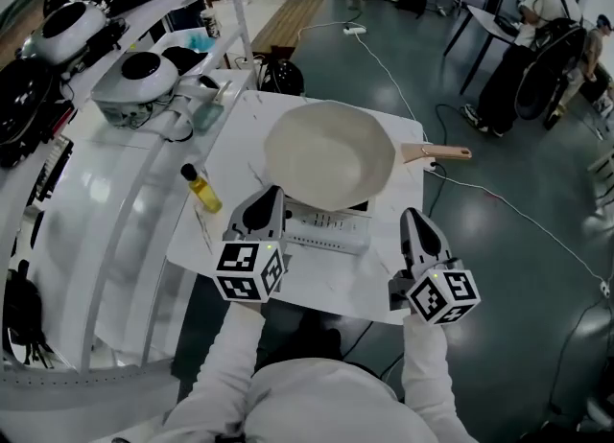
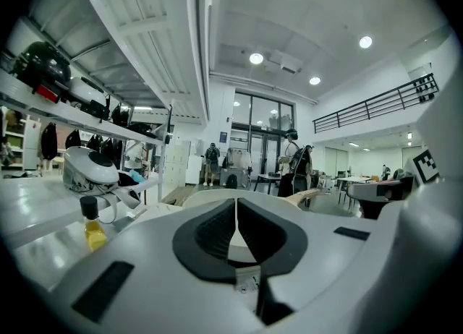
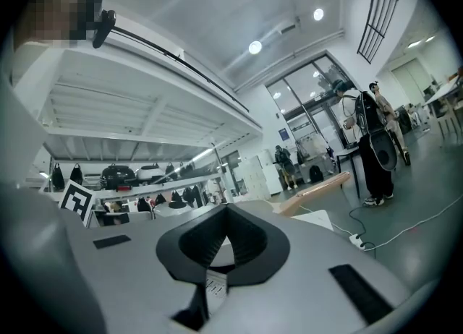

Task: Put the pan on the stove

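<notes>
The pan (image 1: 329, 155) sits on the stove (image 1: 328, 231), its cream bowl covering most of the stove so that only the near edge with its control strip shows in the head view. The pan's wooden handle (image 1: 436, 153) sticks out to the right of the stove, past the edge of the white table (image 1: 321, 290).

The left gripper (image 1: 268, 203) is at the stove's near left corner, its tips just beside the pan's rim; from above I cannot tell whether they touch it. The right gripper (image 1: 415, 225) hangs to the right of the stove, apart from it and on the near side of the handle. The head view shows only the backs of both tools with their marker cubes.

The gripper views settle the jaws. In the left gripper view the left gripper (image 2: 236, 218) has its black pads pressed together with nothing between them, and the pan (image 2: 206, 197) rises as a pale arc right behind them. In the right gripper view the right gripper (image 3: 225, 241) is likewise closed on nothing, and the handle (image 3: 315, 191) runs slantwise beyond it.

A small bottle of yellow oil (image 1: 202, 188) stands left of the stove; the left gripper view shows it (image 2: 92, 223) upright with a dark cap, which the right gripper view does not catch
</notes>
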A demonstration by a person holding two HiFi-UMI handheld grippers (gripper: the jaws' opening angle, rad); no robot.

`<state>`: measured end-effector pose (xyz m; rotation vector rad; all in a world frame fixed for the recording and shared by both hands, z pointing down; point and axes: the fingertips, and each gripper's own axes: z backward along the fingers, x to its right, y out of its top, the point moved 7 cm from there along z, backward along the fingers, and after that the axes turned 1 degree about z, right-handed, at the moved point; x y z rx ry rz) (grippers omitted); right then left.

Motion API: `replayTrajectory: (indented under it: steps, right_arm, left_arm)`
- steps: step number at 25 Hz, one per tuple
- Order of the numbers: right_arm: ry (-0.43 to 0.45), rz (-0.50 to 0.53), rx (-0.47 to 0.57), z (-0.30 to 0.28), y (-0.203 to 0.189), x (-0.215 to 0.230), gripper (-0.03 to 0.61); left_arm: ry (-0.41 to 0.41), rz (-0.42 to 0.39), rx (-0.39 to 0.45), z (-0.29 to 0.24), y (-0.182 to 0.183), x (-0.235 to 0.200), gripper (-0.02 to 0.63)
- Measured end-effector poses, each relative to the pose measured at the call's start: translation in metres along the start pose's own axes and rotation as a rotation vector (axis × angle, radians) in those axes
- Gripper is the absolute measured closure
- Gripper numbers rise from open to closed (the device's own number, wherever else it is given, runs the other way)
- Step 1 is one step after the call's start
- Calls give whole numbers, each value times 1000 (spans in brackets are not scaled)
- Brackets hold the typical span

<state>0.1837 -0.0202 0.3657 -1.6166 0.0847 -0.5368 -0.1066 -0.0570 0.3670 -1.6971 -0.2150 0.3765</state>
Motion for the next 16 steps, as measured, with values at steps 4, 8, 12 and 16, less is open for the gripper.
replayTrajectory:
  steps: [4, 8, 12, 16]
  right_arm:
    - [-12, 1, 2, 13, -8, 6, 551]
    - [-3, -32, -1, 16, -16, 5, 551]
    - [12, -45, -22, 23, -23, 2, 551]
    - [30, -64, -48, 29, -33, -2, 551]
  left_arm:
    - [-2, 9, -15, 11, -13, 8, 588]
    - [31, 7, -20, 24, -16, 4, 588]
    - [54, 13, -28, 36, -19, 7, 588]
    - [83, 18, -54, 52, -29, 9, 588]
